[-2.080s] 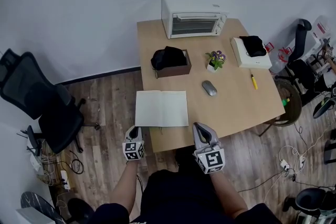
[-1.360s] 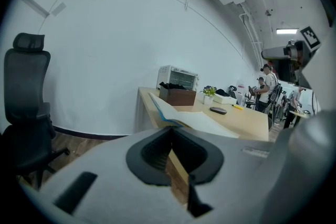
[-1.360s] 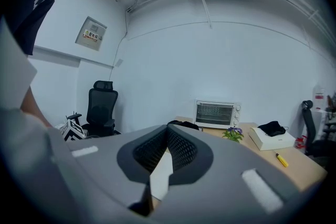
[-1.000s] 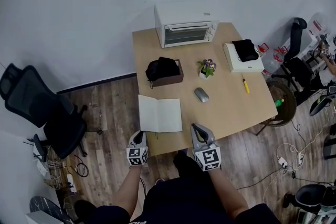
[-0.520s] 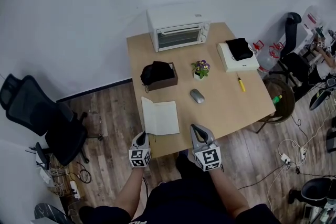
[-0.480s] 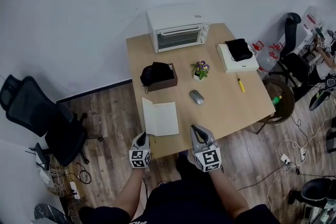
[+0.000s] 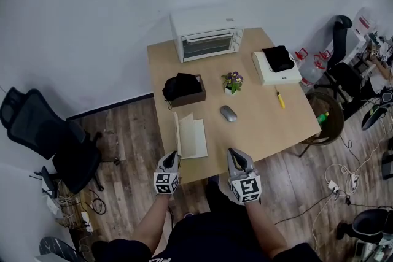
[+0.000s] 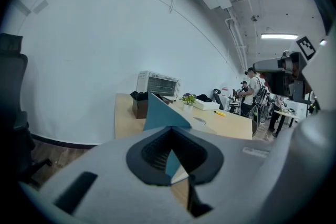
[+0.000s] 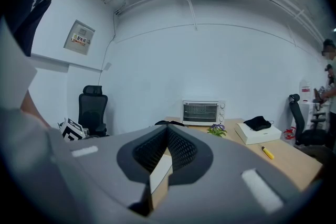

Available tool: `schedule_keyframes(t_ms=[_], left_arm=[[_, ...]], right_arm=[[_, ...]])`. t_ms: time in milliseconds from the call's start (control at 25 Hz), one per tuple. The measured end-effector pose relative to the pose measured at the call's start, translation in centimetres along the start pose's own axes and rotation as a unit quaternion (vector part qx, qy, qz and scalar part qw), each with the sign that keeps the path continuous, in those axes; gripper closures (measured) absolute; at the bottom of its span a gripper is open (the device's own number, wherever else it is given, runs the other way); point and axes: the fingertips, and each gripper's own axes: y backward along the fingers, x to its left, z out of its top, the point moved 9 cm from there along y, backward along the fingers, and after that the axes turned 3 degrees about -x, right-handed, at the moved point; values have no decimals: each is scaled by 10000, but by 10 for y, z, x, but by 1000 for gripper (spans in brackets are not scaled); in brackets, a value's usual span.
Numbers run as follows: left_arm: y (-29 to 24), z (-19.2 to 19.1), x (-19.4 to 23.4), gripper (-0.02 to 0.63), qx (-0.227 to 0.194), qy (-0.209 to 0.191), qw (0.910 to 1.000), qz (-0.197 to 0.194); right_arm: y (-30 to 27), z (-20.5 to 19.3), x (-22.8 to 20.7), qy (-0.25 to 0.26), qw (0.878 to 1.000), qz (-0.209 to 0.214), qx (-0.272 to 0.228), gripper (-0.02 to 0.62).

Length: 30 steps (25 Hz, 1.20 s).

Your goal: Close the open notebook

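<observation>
At tabletop point(image 7: 265, 121) front edge: 1 notebook point(image 7: 191, 137), left cover raised (partly folded over). 2 grippers, left gripper point(image 7: 174, 156) and right gripper point(image 7: 235, 154), are positioned nearby, fingers closed, nothing clamped.

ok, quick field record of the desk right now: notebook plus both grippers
notebook: half closed, left cover raised on edge, right half flat on table
left gripper: shut on the raised cover's near corner
right gripper: shut, empty, at table's near edge, right of notebook
nearby: mouse, potted plant
task: not finished
</observation>
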Motion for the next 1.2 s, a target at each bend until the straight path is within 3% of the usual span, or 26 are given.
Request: schedule_keyframes(t_ms=[640,1000,1200], left_arm=[[-8,5,-23,620,-13,11,9997,-230],[2,19,-19,620,-248,-111,9995,-174],[16,43,-16,620,-606,-270,9978,-95]], right_arm=[[13,-4,-3,-106,9999,-126,-35,589],[11,-5,1,-93,9999,-97,-50,589],[12,-2,4,-76,9999,-90,-89,589]])
